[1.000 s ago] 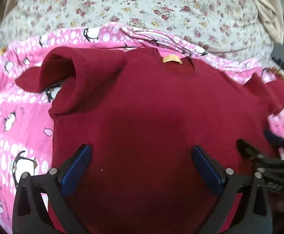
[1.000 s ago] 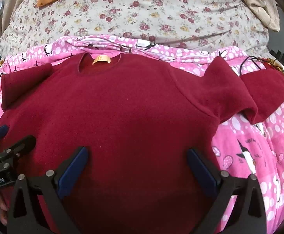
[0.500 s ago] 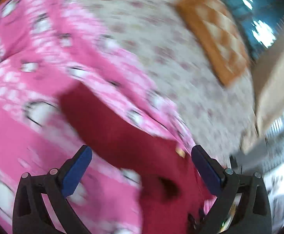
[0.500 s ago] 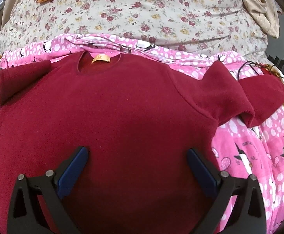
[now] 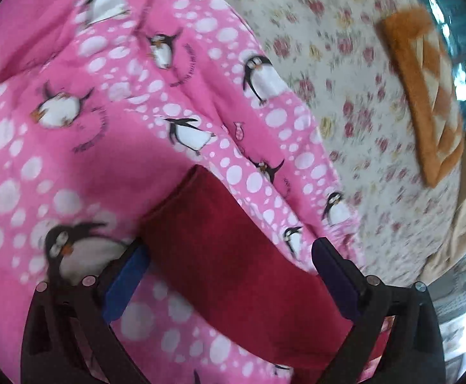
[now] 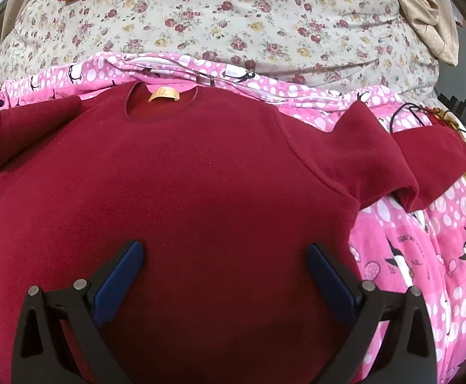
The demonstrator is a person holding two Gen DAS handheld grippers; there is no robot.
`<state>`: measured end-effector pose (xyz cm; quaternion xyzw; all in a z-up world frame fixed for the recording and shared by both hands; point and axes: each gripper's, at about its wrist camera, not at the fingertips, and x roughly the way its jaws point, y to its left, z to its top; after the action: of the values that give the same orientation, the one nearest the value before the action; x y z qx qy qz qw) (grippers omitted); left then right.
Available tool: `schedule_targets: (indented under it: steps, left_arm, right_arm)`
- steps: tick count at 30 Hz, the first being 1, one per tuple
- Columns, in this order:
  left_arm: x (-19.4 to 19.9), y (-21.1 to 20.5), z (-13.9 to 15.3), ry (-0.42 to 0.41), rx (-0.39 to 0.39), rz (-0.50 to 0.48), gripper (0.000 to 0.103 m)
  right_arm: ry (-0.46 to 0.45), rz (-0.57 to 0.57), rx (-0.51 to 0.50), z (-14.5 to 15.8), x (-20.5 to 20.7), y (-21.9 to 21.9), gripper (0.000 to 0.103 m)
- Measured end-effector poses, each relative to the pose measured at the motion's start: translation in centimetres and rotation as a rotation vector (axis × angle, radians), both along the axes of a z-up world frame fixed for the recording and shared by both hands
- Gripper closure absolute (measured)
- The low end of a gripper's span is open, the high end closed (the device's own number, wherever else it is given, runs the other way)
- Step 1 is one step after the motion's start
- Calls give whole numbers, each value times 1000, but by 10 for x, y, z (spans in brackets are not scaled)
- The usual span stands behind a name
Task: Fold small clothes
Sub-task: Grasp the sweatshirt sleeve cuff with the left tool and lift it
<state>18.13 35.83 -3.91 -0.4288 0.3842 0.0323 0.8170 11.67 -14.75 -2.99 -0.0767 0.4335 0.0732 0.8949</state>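
A dark red sweatshirt [image 6: 201, 192] lies flat, front up, on a pink penguin blanket [image 6: 424, 256], its neck with a tan label [image 6: 163, 93] at the far side. Its right sleeve [image 6: 402, 166] is bent and rumpled; its left sleeve [image 6: 31, 131] lies out to the left. My right gripper [image 6: 225, 252] is open and empty above the sweatshirt's lower body. In the left wrist view my left gripper [image 5: 229, 251] is open, its fingers on either side of the left sleeve's [image 5: 233, 256] cuff end, apart from it.
A floral quilt [image 6: 233, 16] covers the bed beyond the blanket. An orange patterned cushion [image 5: 424, 96] lies on it. Beige fabric [image 6: 424, 9] hangs at the far right, and black cables [image 6: 424, 108] lie by the right sleeve.
My left gripper has swung away from the sweatshirt's body to the left sleeve and now straddles its cuff. My right gripper has held nearly still. The left sleeve lies flatter.
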Motion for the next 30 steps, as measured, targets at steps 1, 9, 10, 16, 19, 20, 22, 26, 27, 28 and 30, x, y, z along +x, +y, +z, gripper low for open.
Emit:
schedule_targets:
  steps: [1,9,10,16,19,20,22,26,27,28,30]
  left_arm:
    - [5,-5,2,19,47,-20,29]
    - [-8,-22,45,84,465,70,103]
    - [-16,-17,61,47,487,104,103]
    - [-72,44,162,-53,638,304,103]
    - [-96,64,178,-37,654,360,103]
    - [-99,64,178,-30,654,363,103]
    - [-102,51,175,-39,669,355,103]
    - [-98,-22,172,-162,630,206,103]
    - [-95,-50,169,-201,597,146,103]
    - [-90,-74,164,-226,566,93,103]
    - [-77,-138,145,-266,483,-48,103]
  right_arm:
    - [-1,0,-2,0,0,0,0]
    - [-2,-1,1,1,1,2,0]
    - [-3,-1,-1,1,1,2,0]
    - [-2,-1,3,2,2,1,0]
    - [-1,-2,7,2,1,1,0]
    - [-1,-2,9,3,2,0,0]
    - [1,-2,17,3,2,-2,0]
    - [1,-3,22,4,1,-3,0]
    - [2,-3,23,4,2,-3,0]
    - [3,-4,26,4,2,-3,0]
    - [11,-6,38,6,2,-4,0]
